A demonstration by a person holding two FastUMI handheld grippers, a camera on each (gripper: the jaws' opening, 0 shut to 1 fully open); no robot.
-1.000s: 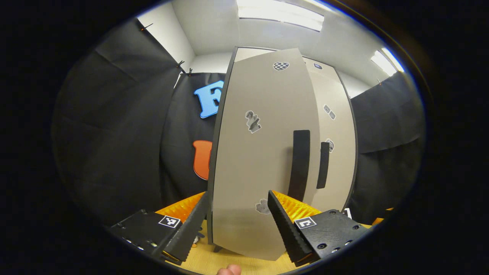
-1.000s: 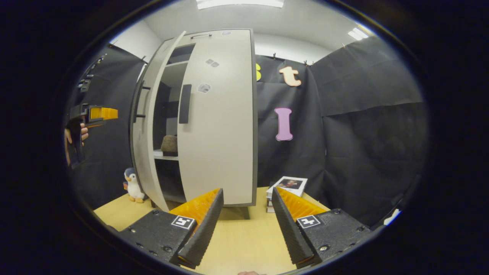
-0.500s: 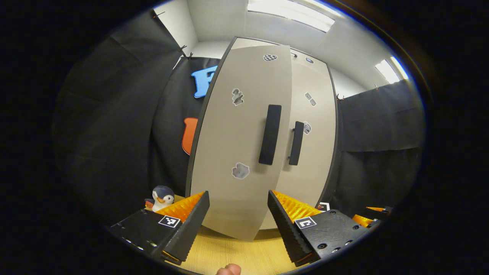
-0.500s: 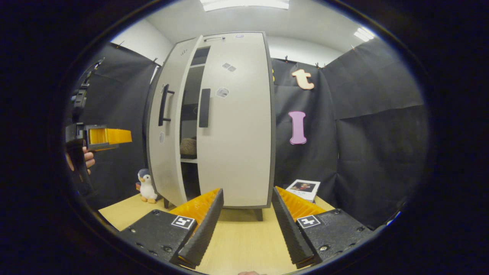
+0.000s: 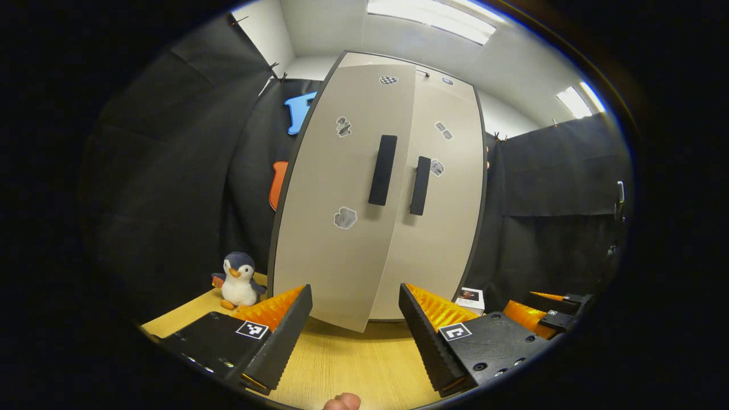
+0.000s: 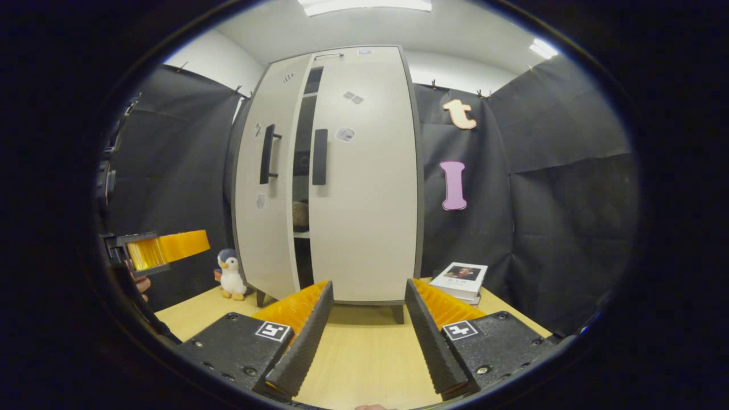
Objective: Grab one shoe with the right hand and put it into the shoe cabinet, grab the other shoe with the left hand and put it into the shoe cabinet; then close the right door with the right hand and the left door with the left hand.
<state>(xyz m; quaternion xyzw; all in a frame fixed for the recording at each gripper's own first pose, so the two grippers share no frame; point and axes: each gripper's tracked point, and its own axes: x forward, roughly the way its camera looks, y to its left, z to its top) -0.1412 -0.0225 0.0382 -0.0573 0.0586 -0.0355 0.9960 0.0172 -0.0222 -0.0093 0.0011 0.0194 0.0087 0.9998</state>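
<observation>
**Both grippers wide apart and empty before a shoe cabinet with one door ajar**

In the left gripper view, the left gripper (image 5: pixel 355 330) is at the bottom, its two fingers spread wide with nothing between them and nothing touching them. Bare wooden table (image 5: pixel 347 364) lies under and ahead of the fingers. The right gripper view shows the right gripper (image 6: pixel 364 330) in the same way: fingers spread, empty, held over open table. The left gripper appears again at the far left edge of that view, held in the air well apart from the cabinet.

Ahead stands the shoe cabinet (image 6: pixel 364 199), tall and pale, upright on short legs on the table. Its right door (image 6: pixel 370 228) lies flat against the cabinet front. Its left door (image 6: pixel 265 228) stands slightly out from the front, leaving a narrow dark gap between the two doors. Through that gap a shoe (image 6: pixel 300 215) is partly visible on a shelf inside; the rest of the inside is too dark to tell. Each door has a dark upright handle near the gap.

A toy penguin (image 5: pixel 239 280) stands on the table just beside the cabinet's left corner. A small stack of books (image 6: pixel 461 279) lies on the table near the cabinet's right side, against the black cloth wall.
</observation>
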